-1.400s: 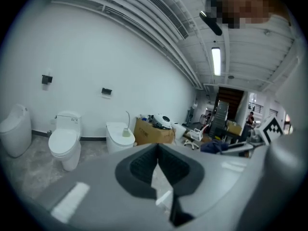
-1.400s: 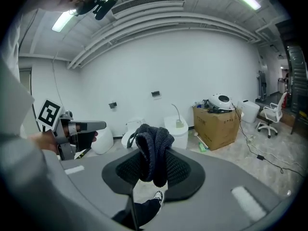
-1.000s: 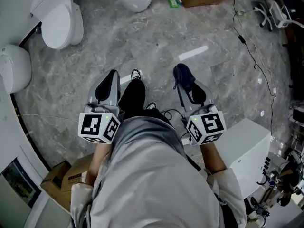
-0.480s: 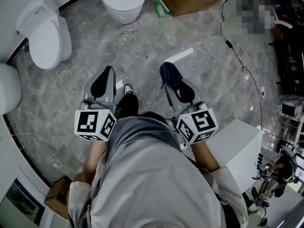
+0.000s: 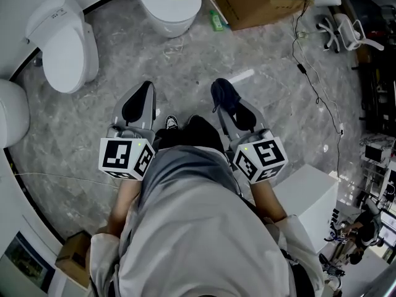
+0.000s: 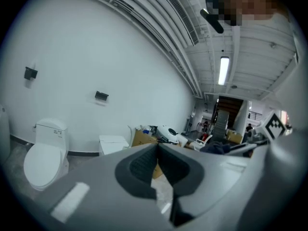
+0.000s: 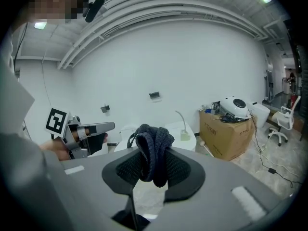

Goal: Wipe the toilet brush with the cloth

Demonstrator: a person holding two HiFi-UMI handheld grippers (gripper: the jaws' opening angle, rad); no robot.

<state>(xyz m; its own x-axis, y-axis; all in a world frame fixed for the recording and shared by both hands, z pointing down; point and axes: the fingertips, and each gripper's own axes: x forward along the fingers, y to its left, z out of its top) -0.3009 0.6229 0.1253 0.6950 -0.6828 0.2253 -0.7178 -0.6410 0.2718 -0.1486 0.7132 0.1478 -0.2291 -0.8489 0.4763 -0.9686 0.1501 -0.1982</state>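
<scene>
Your right gripper (image 5: 223, 94) is clamped on the dark cloth (image 7: 153, 148). Your left gripper (image 6: 157, 149) is closed on nothing. What looks like the toilet brush (image 7: 186, 135) stands on the white toilet (image 5: 162, 11) at top centre. Step closer, then steady its handle with the left gripper before wiping.

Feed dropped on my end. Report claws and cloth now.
Left claw shut, empty. Right claw shut on dark cloth, bunched between jaws. Both in air above floor; toilet ahead, not touched.
</scene>
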